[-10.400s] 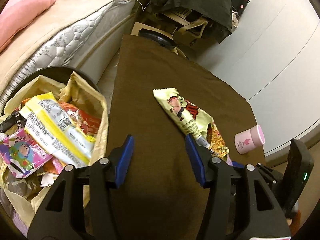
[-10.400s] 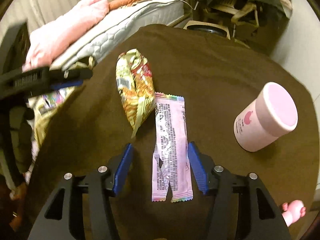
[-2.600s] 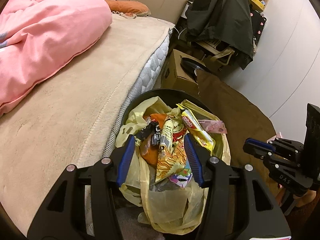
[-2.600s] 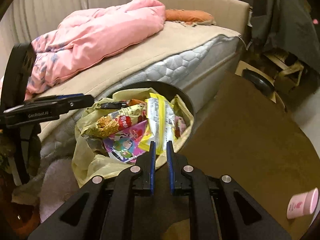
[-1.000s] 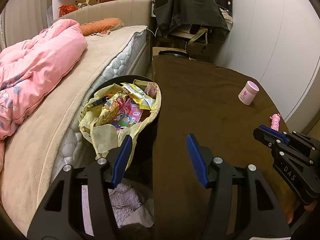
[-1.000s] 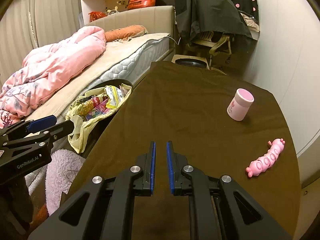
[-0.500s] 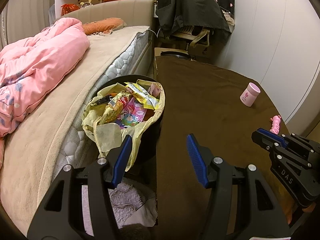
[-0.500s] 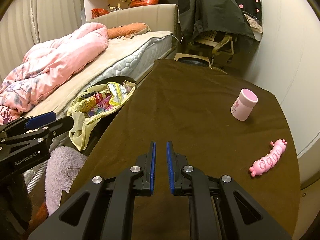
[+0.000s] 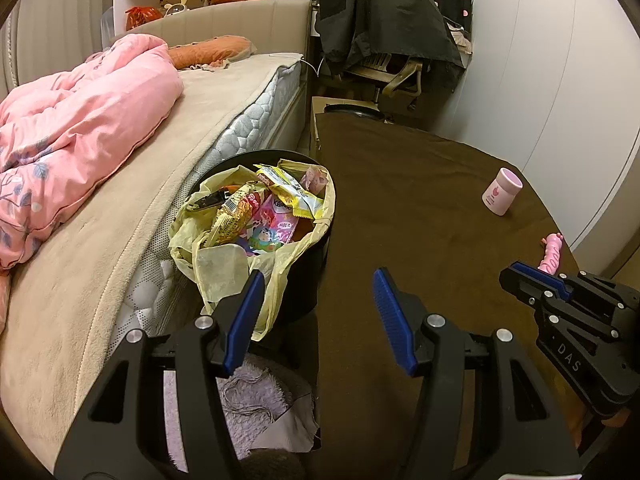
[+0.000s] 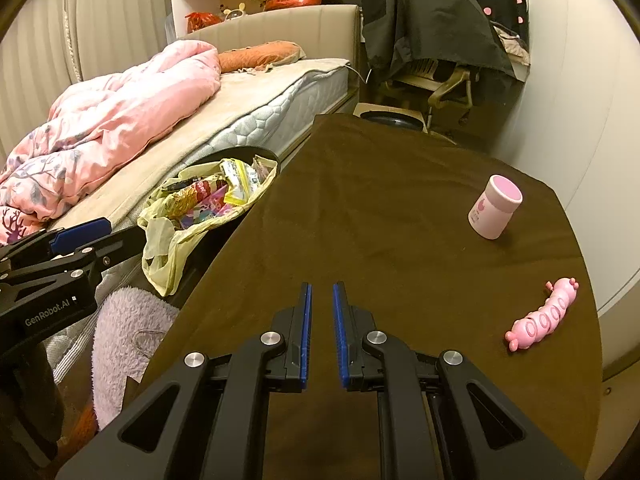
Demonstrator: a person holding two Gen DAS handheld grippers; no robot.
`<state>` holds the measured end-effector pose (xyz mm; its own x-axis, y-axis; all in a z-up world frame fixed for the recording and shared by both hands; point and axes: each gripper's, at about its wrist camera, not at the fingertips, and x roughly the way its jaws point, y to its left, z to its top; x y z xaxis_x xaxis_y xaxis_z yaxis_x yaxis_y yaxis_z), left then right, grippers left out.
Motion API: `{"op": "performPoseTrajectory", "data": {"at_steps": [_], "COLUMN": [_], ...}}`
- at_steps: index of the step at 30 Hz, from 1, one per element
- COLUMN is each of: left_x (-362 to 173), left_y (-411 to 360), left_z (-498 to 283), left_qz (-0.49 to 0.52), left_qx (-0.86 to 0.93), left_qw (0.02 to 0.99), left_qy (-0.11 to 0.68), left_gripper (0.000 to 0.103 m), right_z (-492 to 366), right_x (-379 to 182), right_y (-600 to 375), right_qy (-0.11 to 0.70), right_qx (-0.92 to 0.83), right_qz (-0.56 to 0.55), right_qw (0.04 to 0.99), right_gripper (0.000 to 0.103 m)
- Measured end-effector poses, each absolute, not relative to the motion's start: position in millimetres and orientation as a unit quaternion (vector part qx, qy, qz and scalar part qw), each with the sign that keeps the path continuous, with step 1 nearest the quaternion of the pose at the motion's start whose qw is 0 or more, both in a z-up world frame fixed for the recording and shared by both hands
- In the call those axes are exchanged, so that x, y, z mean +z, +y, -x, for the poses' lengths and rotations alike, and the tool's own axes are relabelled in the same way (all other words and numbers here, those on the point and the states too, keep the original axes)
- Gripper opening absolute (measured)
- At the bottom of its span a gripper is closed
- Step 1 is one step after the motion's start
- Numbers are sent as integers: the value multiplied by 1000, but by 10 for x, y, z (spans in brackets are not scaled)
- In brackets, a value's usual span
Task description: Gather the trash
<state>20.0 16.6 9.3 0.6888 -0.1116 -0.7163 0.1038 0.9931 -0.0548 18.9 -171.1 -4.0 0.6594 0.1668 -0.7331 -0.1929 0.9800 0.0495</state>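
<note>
Brown tabletop [image 10: 400,208], wrappers all in the bin [image 9: 276,208].
Left gripper [image 9: 318,312] jaws wide apart and empty, right gripper [image 10: 320,332] jaws nearly together, gripping nothing.

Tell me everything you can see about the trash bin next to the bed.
The bin is round and black, lined with a thin pale yellow plastic bag whose edges drape over the rim. It stands upright on the floor, wedged between the bed and the brown-covered table. It is filled to the top with colourful snack wrappers. Neither tongs touch it.
</note>
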Motion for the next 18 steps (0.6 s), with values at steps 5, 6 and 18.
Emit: {"op": "performPoseTrajectory", "data": {"at_steps": [5, 6, 18], "left_x": [92, 93, 103], "left_y": [167, 172, 151], "left_z": [-200, -196, -180], "left_qz": [5, 5, 3], "left_qx": [-59, -59, -59], "left_qw": [919, 919, 920], "left_qy": [390, 391, 388], "left_gripper": [54, 54, 54], "right_z": [-190, -190, -188], "right_x": [-40, -40, -41], "right_y": [-1711, -1711, -1720], "right_qy": [401, 401, 401], "right_qx": [99, 98, 99], "right_qz": [16, 16, 16], "right_qw": [911, 911, 911], "right_gripper": [12, 12, 12]}}
